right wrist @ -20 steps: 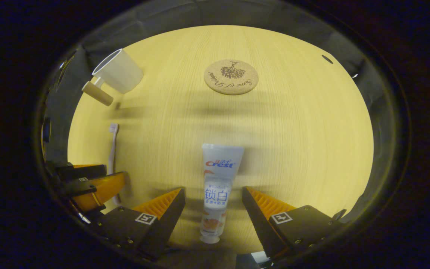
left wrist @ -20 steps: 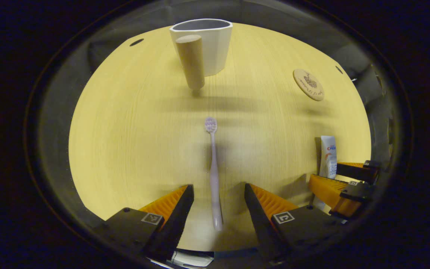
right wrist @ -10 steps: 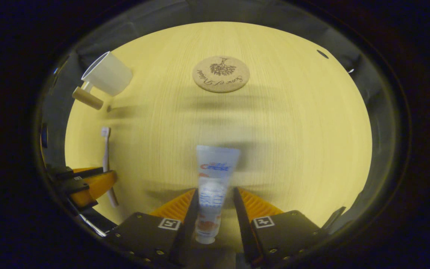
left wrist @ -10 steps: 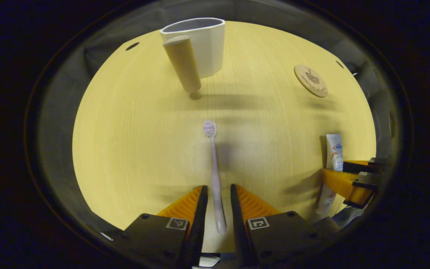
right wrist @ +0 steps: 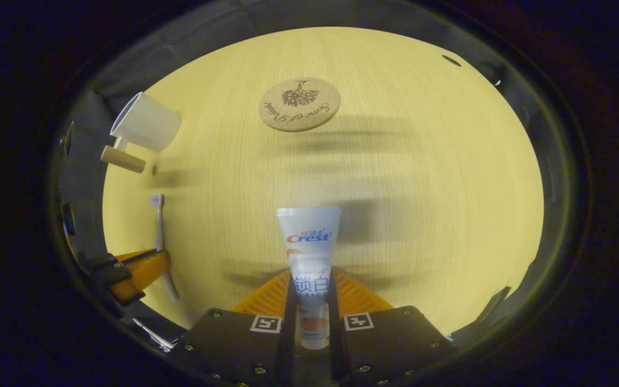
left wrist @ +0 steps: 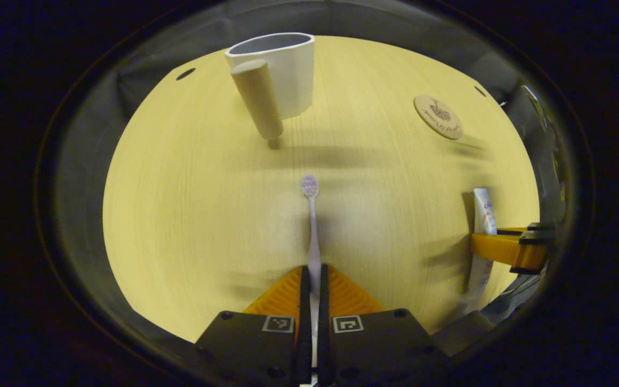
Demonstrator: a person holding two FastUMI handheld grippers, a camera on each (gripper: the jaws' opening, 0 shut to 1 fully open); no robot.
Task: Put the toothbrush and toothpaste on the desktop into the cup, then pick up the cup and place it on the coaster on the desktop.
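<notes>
Pale wood-grain counter [left wrist: 191, 215] fills the booth as I work both tools at once. My left gripper [left wrist: 314, 279] has its fingers pressed together on the handle of the lilac toothbrush [left wrist: 312, 226], whose bristled head points away toward the white cup [left wrist: 282, 75] with its wooden handle. My right gripper [right wrist: 314, 290] is clamped on the lower half of the toothpaste tube [right wrist: 309, 252], cap end toward me and flat crimped end pointing toward the cork coaster [right wrist: 299, 104].

I judge this the pick-up step: both items are gripped, neither yet in the cup, and whether they have left the wood I cannot tell. Next each must be lifted, carried to the cup's open mouth and tipped in end-first, one at a time to avoid crowding the rim. Both tools sit low, nearly level with the surface, side by side.
</notes>
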